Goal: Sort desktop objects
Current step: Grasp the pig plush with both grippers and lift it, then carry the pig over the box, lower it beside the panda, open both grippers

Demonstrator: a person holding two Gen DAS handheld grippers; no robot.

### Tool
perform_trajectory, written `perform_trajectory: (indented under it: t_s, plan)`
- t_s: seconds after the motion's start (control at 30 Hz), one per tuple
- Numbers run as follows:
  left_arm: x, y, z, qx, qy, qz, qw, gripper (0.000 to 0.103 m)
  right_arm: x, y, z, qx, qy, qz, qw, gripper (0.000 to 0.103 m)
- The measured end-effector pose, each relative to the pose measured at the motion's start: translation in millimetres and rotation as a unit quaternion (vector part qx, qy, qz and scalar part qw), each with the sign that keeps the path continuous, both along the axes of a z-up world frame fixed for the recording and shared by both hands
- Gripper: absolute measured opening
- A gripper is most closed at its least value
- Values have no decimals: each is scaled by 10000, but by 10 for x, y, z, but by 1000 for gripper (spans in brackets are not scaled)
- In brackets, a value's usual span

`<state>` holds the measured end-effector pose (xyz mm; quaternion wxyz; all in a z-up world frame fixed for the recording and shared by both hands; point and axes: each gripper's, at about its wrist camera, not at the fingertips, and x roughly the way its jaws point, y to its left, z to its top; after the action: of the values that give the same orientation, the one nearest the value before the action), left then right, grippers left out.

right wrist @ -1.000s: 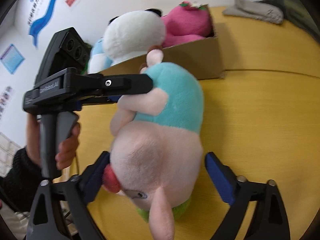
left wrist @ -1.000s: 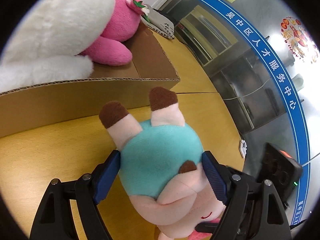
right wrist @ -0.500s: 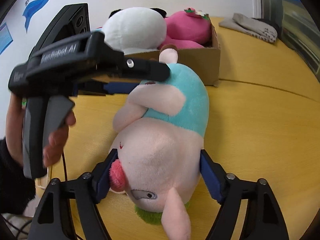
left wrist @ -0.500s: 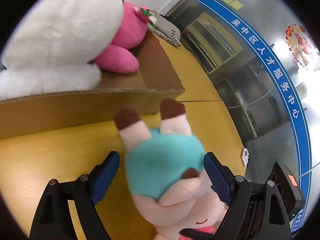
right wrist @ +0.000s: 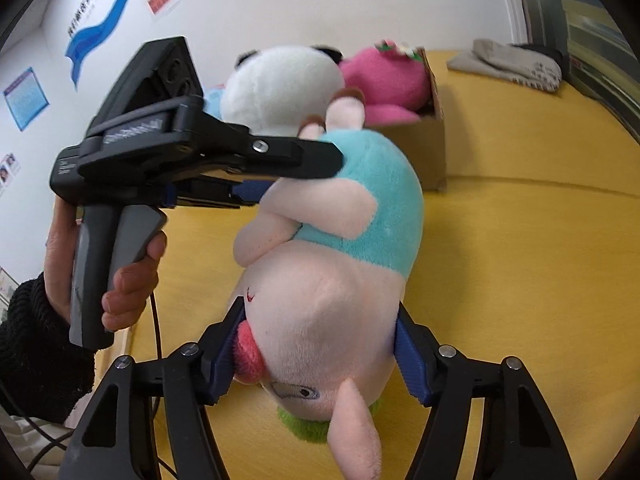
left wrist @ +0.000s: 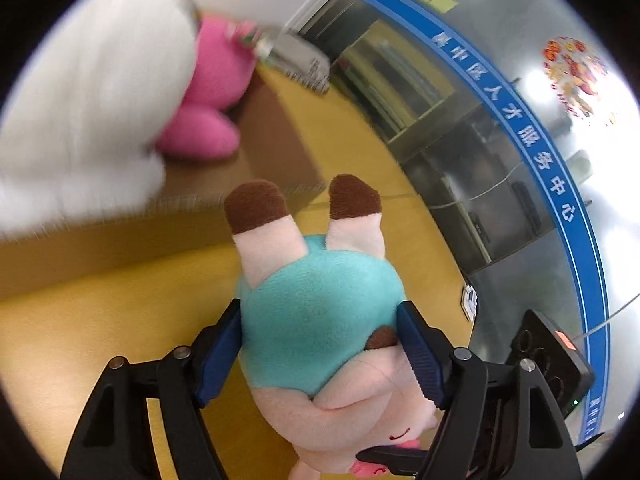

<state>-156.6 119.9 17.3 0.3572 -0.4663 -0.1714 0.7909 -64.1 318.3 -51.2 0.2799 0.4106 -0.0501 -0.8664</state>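
A pink plush pig in a teal shirt is held by both grippers above the yellow table. My left gripper is shut on its teal body, feet pointing toward the cardboard box. My right gripper is shut on the pig's head. The left gripper also shows in the right wrist view, clamped on the pig's back. The box holds a white panda plush and a pink plush.
The yellow table spreads to the right. A grey folded cloth lies at its far corner. The white plush and the pink plush fill the box at upper left.
Both grippers have closed on the pig: the left reopened briefly and shut again on its body, the right shut on its head. The pig has moved up and closer to the box.
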Motion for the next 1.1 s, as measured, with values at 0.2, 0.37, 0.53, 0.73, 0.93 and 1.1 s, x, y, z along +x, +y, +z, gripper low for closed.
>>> perform_trajectory:
  t_s: [0.2, 0.37, 0.53, 0.73, 0.93, 1.1]
  plan:
    - [-30, 0, 720, -178, 817, 72, 9965, 69, -91, -21, 438, -245, 714, 125, 9971, 72]
    - [-425, 21, 1207, -269, 1352, 183, 9903, 70, -463, 11, 879, -317, 1394, 262, 9894, 72]
    - [-1090, 110, 1349, -554, 1560, 424, 9853, 70, -1141, 10, 1104, -341, 1827, 503, 9813, 72]
    - [-1817, 346, 819, -1197, 927, 517, 9871, 70, -1992, 106, 632, -643, 1409, 814, 9846, 72]
    - [-1948, 472, 433, -1482, 680, 271, 9862, 70, -2248, 147, 134, -629, 710, 942, 9910, 72]
    - [-1922, 567, 406, -1734, 681, 227, 9822, 73, -2322, 87, 82, -327, 287, 1030, 9937, 72]
